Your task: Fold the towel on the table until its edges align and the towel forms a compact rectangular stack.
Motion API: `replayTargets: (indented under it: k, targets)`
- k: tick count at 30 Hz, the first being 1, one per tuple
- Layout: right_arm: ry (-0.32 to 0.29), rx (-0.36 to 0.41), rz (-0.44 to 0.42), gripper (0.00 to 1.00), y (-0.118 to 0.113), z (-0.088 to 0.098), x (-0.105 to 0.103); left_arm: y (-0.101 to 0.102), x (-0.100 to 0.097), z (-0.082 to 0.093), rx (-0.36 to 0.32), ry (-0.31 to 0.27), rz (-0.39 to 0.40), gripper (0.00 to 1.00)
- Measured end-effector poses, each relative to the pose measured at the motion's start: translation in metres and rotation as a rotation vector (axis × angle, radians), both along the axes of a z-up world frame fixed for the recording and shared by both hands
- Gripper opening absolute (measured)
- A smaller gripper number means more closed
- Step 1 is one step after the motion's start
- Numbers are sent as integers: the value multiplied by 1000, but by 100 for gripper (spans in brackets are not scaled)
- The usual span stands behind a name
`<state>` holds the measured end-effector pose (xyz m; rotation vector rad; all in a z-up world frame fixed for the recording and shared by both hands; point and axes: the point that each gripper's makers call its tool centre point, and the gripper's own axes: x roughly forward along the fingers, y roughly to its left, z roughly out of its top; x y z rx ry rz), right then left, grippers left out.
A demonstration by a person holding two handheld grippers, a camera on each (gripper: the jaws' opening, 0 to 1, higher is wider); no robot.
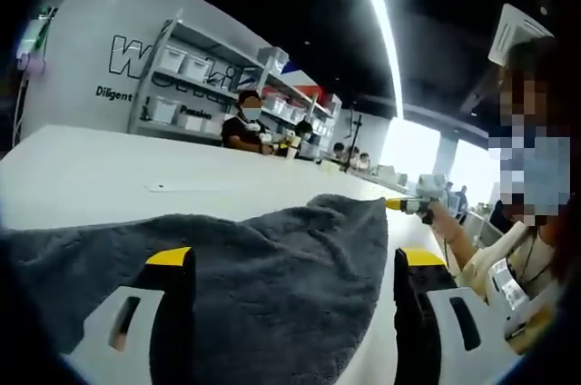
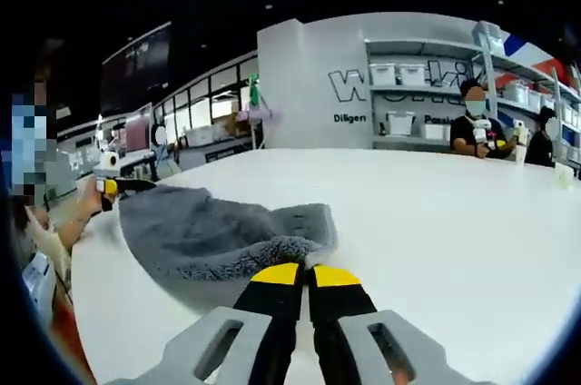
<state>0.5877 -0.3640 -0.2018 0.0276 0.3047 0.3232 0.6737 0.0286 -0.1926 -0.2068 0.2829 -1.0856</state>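
A grey fluffy towel [image 1: 272, 267] lies on the white table [image 1: 91, 176]. My left gripper [image 1: 295, 262] is open, and its two yellow-tipped jaws stand wide apart over the towel's near part. My right gripper [image 1: 397, 205] shows at the towel's far right corner, held in a hand. In the right gripper view the towel [image 2: 209, 231] spreads away to the left, with its near edge curled up. My right gripper [image 2: 304, 274] is shut, tips together on that curled edge. My left gripper [image 2: 116, 187] is at the towel's far left end.
The table [image 2: 454, 222] stretches wide and bare to the right of the towel. A person [image 1: 536, 222] sits at the table's edge, holding the grippers. Other people [image 2: 477, 126] sit at the far side in front of shelves with white bins [image 1: 195, 67].
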Motion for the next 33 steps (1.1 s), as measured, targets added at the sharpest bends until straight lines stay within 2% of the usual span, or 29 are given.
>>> replayTargets:
  k: [10, 23, 24, 29, 33]
  targets:
    - [49, -24, -26, 0, -12, -13, -18, -1, 0, 0, 2, 9, 0, 88]
    - [127, -107, -166, 0, -64, -35, -42, 4, 4, 1, 5, 14, 8, 88]
    - [134, -124, -179, 0, -69, -37, -43, 5, 4, 1, 6, 16, 8, 88]
    - [184, -298, -253, 0, -97, -50, -47, 5, 3, 1, 6, 15, 8, 88]
    - [199, -290, -249, 0, -99, -57, -44, 5, 4, 2, 5, 16, 12, 88]
